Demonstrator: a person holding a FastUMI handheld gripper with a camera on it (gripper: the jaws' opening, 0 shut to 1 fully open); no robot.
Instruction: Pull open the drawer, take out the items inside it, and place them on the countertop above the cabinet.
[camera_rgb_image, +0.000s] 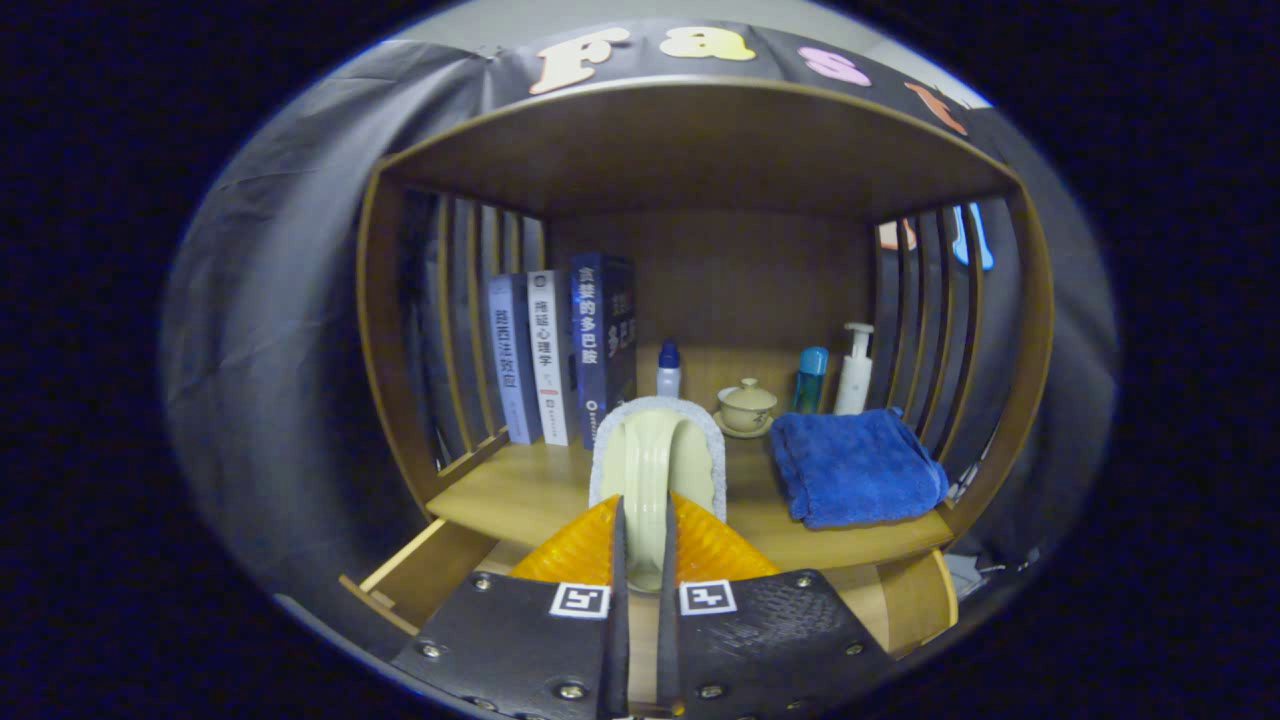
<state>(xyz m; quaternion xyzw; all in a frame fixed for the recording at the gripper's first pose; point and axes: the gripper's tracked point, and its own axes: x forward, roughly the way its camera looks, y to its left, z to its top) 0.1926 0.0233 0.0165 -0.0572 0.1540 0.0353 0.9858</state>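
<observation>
Clamping a pale brush (655, 465) by its handle: the gripper (641, 540) has both fingers (560, 560) drawn nearly together, the cream handle pinched in the narrow slot between them.

Key relation: the brush's long axis runs straight ahead along the fingers, its grey-white fuzzy rim arching forward over the countertop (520, 490). It looks to be already above the shelf surface, so I judge the move left is mostly a drop, not a reach. Whether the rim touches the wood I cannot tell.

Below and just behind the fingertips, the drawer (425, 570) stands pulled open under the countertop's front edge. Its left wall and a strip of floor show, plus a rounded wooden corner on the right. The fingers hide the rest, so I cannot say what remains in there.

Beyond the brush, on the countertop:
- small white bottle with blue cap (668, 370), just past the rim
- lidded cup on a saucer (746, 407), right of that
- blue bottle (811, 380) and white pump bottle (853, 370), further right at the back
- folded blue towel (855, 465), right of the brush, near the front
- three upright books (560, 350), left rear, against the slatted side

Free landing spot: bare wood left of the brush, in front of the books.
</observation>
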